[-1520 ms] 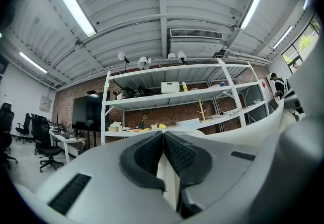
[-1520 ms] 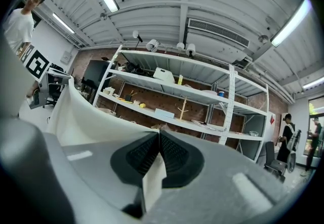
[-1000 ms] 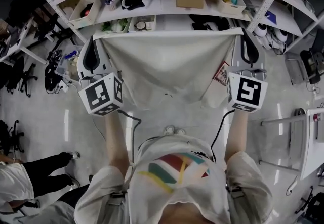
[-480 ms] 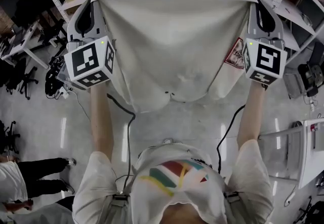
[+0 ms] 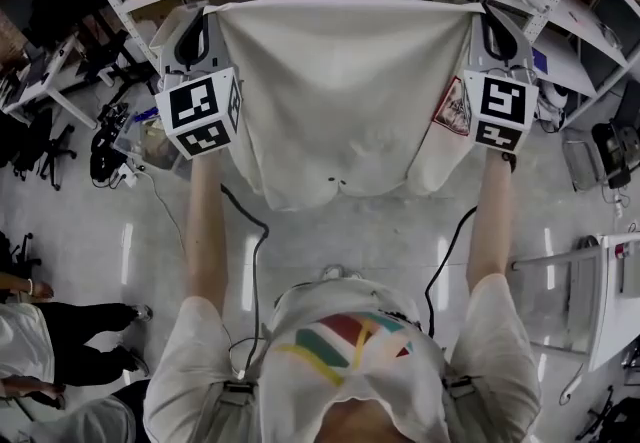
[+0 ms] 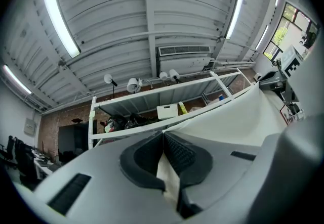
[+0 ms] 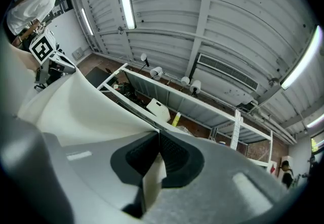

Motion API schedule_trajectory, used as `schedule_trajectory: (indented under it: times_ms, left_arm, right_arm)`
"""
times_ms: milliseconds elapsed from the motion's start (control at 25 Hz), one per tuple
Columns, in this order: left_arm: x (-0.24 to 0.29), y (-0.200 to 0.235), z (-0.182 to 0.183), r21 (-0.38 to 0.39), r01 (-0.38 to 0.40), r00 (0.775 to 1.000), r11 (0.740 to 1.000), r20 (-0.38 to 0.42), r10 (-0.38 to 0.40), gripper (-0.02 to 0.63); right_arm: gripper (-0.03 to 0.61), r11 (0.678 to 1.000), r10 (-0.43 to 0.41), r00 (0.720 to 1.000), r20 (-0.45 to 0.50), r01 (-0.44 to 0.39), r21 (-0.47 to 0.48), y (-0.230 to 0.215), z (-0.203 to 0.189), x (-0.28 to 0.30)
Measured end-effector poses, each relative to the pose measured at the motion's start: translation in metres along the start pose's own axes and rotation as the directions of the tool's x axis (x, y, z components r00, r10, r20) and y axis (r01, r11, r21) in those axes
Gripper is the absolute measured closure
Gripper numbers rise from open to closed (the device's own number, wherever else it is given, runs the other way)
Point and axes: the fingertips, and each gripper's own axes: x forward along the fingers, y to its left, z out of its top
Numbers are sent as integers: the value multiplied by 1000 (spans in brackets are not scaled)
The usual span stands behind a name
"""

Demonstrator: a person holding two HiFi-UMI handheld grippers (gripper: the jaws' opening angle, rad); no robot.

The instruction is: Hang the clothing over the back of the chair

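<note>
Head view: cream shirt (image 5: 340, 101) is held up and spread flat between the left gripper (image 5: 203, 16) and right gripper (image 5: 488, 16), in front of the shelf rack (image 5: 130, 1), hem hanging free.
Left gripper view: jaws pressed tight on a fold of shirt edge, cloth running off to the right.
Right gripper view: jaws pinching the other top corner, cloth sweeping away left.

Head view looks steeply down; gripper views face the ceiling (image 6: 152, 15).
</note>
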Motion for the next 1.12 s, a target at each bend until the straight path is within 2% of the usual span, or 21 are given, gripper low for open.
schedule_trajectory:
  times_ms: [480, 1120]
  left_arm:
    - [0, -18, -89, -19, 44, 987, 999, -156, -47, 598]
    - [-17, -56, -185, -7, 106, 941, 994, -323, -103, 598]
  right_arm:
    - [571, 996, 84, 980, -181, -88, -16, 49, -84, 1]
    - [571, 985, 164, 921, -354, -174, 3, 89, -177, -9]
